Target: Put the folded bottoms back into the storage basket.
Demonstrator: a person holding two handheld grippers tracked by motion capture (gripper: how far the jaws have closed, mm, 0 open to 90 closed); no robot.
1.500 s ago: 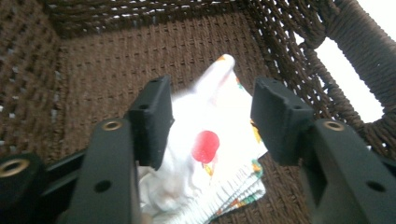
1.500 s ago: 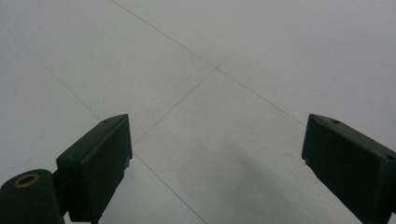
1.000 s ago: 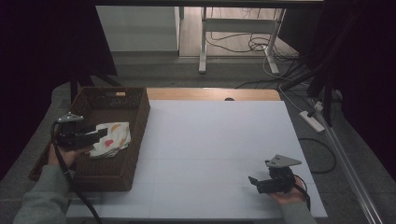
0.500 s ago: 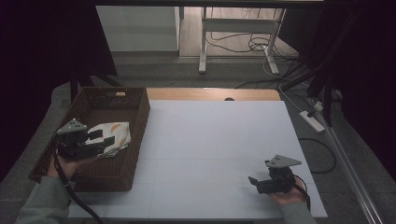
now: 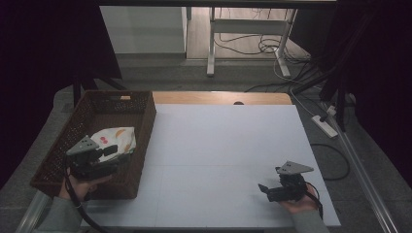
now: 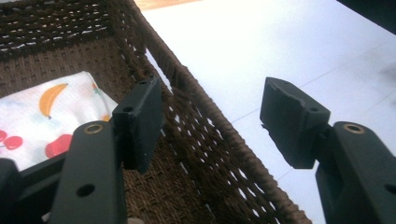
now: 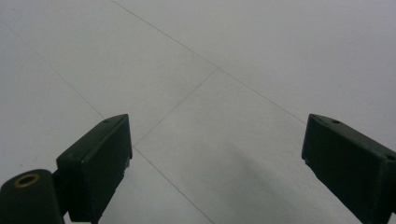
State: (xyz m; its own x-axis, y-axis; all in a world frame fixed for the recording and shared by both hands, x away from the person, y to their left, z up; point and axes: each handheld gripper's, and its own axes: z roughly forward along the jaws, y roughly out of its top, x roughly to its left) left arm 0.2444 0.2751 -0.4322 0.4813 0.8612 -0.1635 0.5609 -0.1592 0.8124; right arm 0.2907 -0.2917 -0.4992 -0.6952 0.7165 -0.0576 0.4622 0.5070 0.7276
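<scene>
While the left gripper (image 5: 115, 154) hangs over the basket (image 5: 73, 141), the cloth (image 5: 116, 138) lies inside it, free of the jaws.

From above, the folded white cloth sits in the basket's near half, just beyond that gripper; the left gripper view adds its banana and cherry print, and shows the jaws, which have just been opening, standing apart astride the wicker wall with nothing between them. The right gripper (image 5: 261, 187) rests near the white table's (image 5: 223, 141) front edge; its own view shows both jaws wide apart over bare tabletop.
</scene>
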